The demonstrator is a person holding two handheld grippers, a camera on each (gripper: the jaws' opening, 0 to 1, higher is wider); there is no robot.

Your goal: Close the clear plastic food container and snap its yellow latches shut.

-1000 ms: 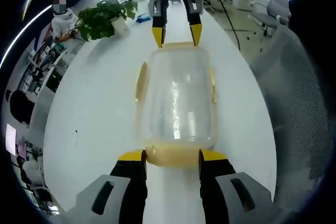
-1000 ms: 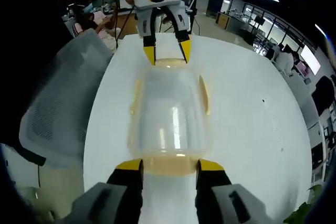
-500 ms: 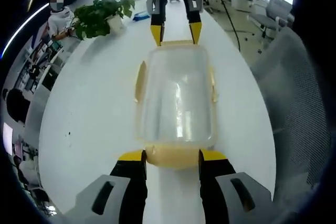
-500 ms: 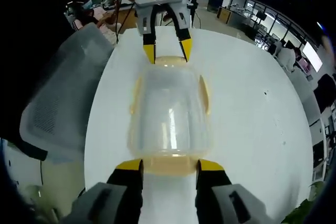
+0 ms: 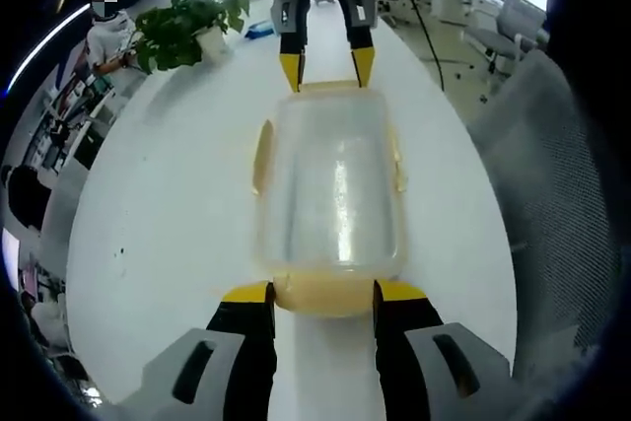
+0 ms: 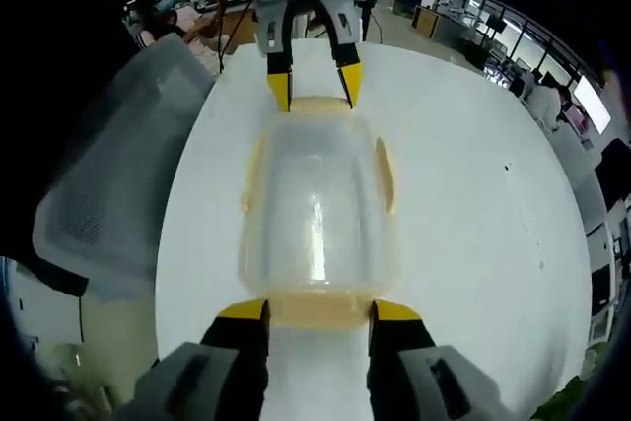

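Note:
The clear plastic food container (image 5: 330, 184) lies lengthwise on the white table (image 5: 168, 204), lid down on its base. Its yellow side latches (image 5: 264, 150) stand out from the long sides. My left gripper (image 5: 323, 293) is shut on the yellow latch at the near end (image 5: 325, 295), a fingertip against each side. At the far end my right gripper (image 5: 326, 68) clasps the opposite end latch. The right gripper view mirrors this: container (image 6: 317, 204), right gripper (image 6: 318, 310) on its near end latch (image 6: 317, 311), left gripper (image 6: 315, 86) at the far end, held by a hand.
A potted plant (image 5: 187, 32) stands at the table's far left end, with a person (image 5: 108, 36) beyond it. A grey mesh chair (image 5: 552, 145) sits close to the table edge, also the chair (image 6: 108, 175) in the right gripper view. Office desks lie further off.
Both views have shifted slightly with the hands. The container and both grippers keep the same hold at its two ends.

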